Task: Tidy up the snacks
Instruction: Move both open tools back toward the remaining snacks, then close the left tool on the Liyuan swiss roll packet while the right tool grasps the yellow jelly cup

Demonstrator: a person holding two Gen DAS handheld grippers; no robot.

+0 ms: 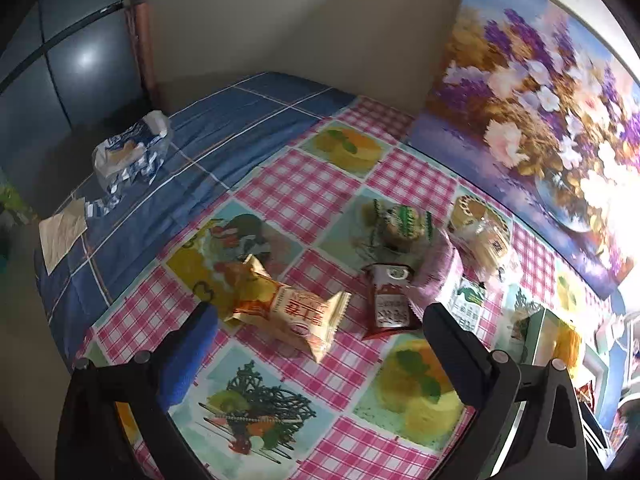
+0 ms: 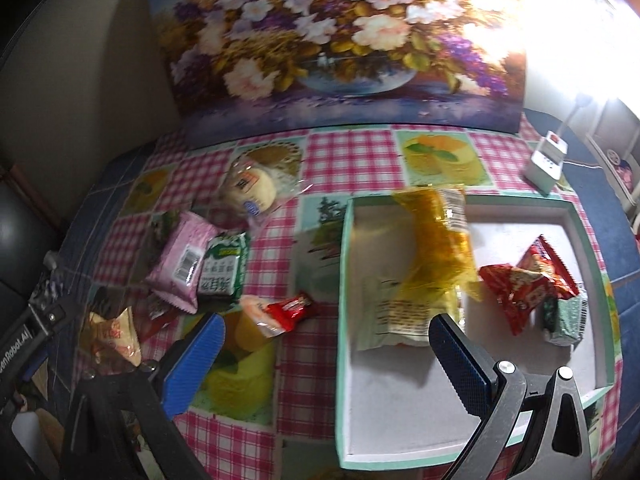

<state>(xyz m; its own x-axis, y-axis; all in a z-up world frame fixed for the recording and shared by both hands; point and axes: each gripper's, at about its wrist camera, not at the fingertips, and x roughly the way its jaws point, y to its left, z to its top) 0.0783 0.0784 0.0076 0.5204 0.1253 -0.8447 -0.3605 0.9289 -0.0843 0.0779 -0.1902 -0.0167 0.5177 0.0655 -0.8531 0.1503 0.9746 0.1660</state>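
Observation:
My left gripper [image 1: 316,312] is open just above an orange-cream snack packet [image 1: 286,308] lying between its fingers on the checked cloth. Beyond it lie a dark red packet [image 1: 390,304], a pink packet [image 1: 436,276], a green-topped snack [image 1: 404,222] and a clear-wrapped bun [image 1: 480,232]. My right gripper [image 2: 326,328] is open over the left edge of the white tray [image 2: 400,412]. A yellow translucent packet [image 2: 432,248] is blurred above the tray, over a cream packet [image 2: 400,316]. Red packets [image 2: 524,280] and a green one [image 2: 566,316] lie in the tray.
Left of the tray lie a pink packet [image 2: 182,260], a green packet [image 2: 222,268], a wrapped bun [image 2: 250,192], a small red sweet [image 2: 288,308] and a jelly cup [image 2: 250,328]. A flower painting [image 2: 340,40] leans on the wall. A white device [image 2: 546,164] stands at the right. A tissue pack [image 1: 128,152] sits far left.

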